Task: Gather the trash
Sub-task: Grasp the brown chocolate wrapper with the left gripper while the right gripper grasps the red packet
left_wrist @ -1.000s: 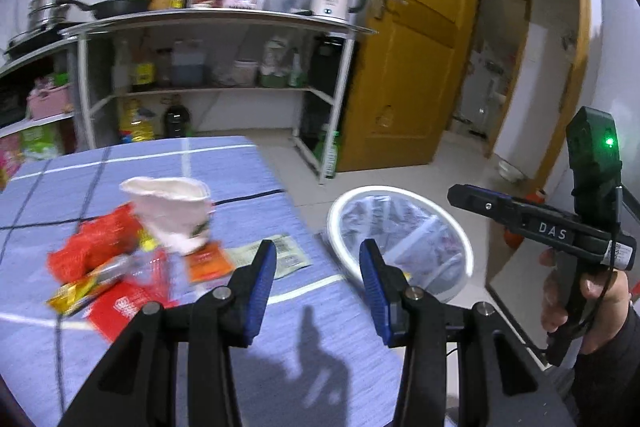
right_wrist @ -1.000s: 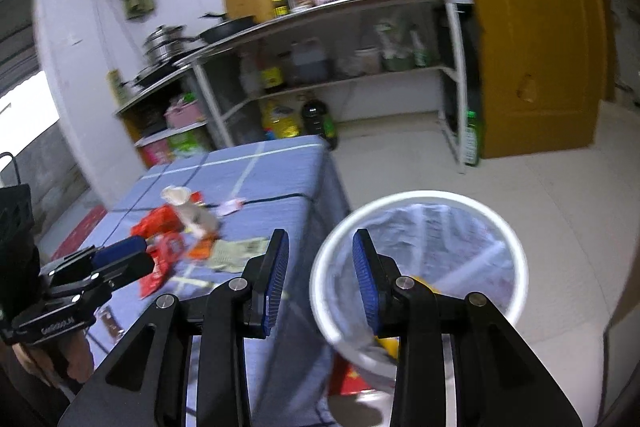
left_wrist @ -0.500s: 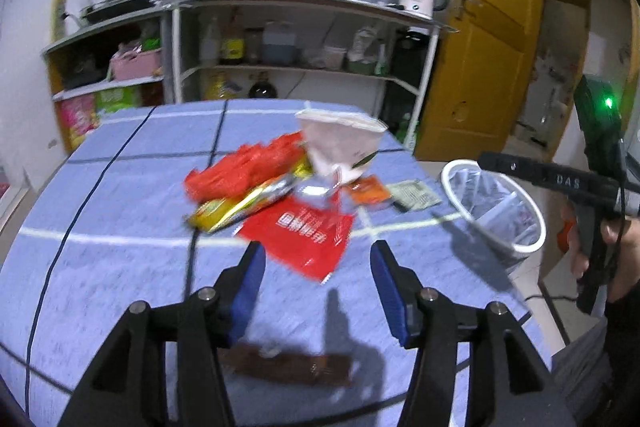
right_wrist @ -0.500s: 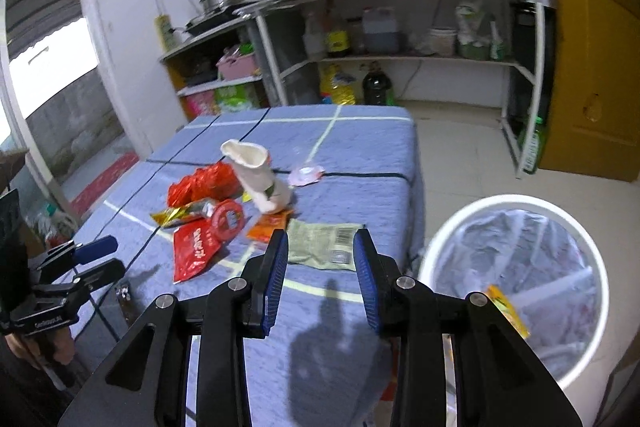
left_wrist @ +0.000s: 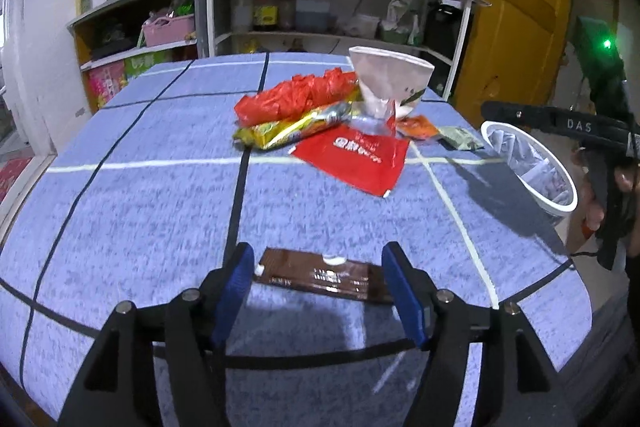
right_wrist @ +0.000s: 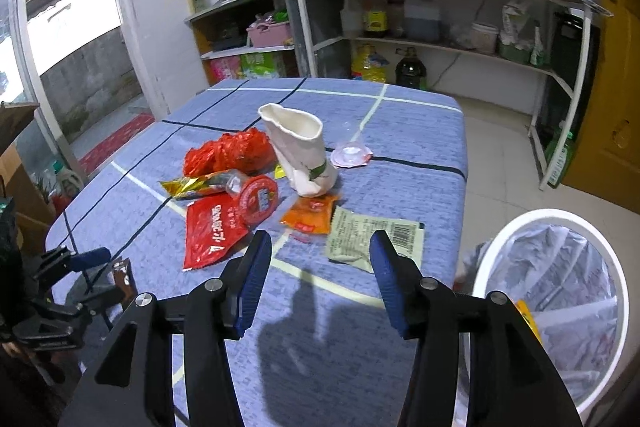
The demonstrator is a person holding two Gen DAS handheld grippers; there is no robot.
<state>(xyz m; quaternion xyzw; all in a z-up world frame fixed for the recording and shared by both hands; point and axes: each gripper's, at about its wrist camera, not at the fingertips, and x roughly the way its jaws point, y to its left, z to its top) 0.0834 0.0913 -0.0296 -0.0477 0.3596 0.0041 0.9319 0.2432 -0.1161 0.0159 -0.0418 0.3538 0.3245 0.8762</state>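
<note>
Blue checked cloth covers the table, with kitchen shelves behind and a lined white bin on the floor at its corner. Both grippers have just been opening. The left gripper straddles a flat brown wrapper without touching it — best lowered square, then closed. The right gripper, jaws spread on nothing, hovers before the greenish packet — near the red litter.

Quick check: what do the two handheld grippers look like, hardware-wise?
Both are black frames with silver pivot bolts and ribbed blue fingers. Seen from the left gripper, the right gripper carries white "DAS" lettering, a green LED and a dark cable.
</note>
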